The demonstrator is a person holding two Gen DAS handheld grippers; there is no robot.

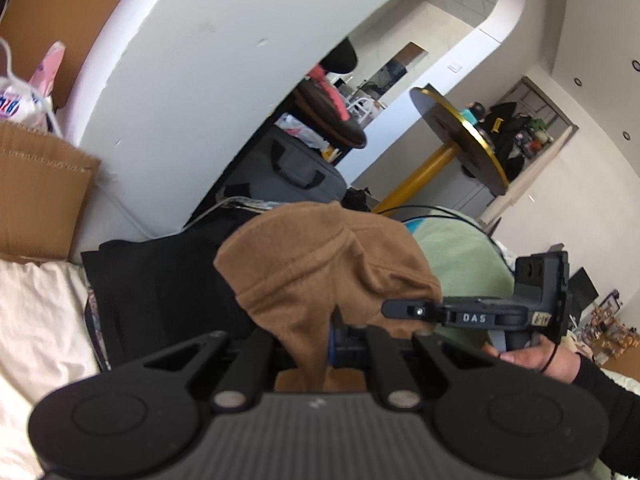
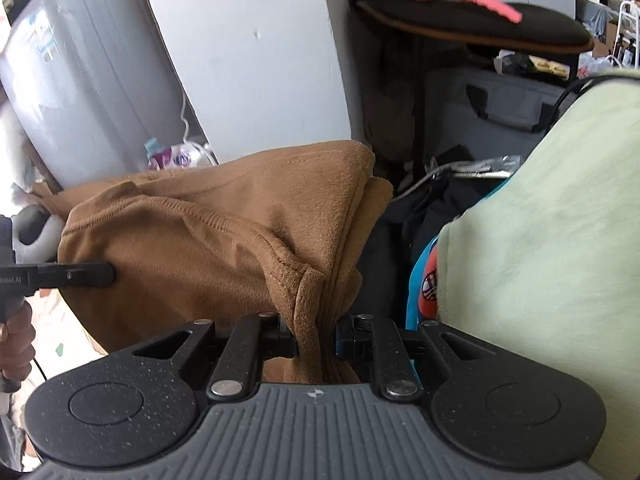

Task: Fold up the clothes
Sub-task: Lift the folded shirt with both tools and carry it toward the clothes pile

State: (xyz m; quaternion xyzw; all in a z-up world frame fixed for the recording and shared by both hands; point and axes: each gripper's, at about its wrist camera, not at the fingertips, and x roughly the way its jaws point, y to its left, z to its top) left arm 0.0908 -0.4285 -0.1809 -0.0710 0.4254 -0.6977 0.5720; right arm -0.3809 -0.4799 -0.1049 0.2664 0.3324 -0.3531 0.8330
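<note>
While each claw (image 1: 312, 346) (image 2: 316, 344) clamped on brown garment (image 1: 320, 256) (image 2: 224, 232), green cloth (image 2: 540, 240) just beside.

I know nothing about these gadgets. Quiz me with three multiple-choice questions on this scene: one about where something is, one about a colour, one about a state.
1. Where is the green cloth relative to the brown garment in the right wrist view?
A. to its right
B. to its left
C. beneath it

2. What colour is the round table's leg?
A. red
B. yellow
C. white

3. How is the right gripper?
A. open, empty
B. shut on the brown garment
C. shut on the green cloth

Answers:
1 A: the green cloth fills the right side, beside the brown garment.
2 B: the leg is yellow.
3 B: the right gripper pinches bunched brown fabric.
</note>
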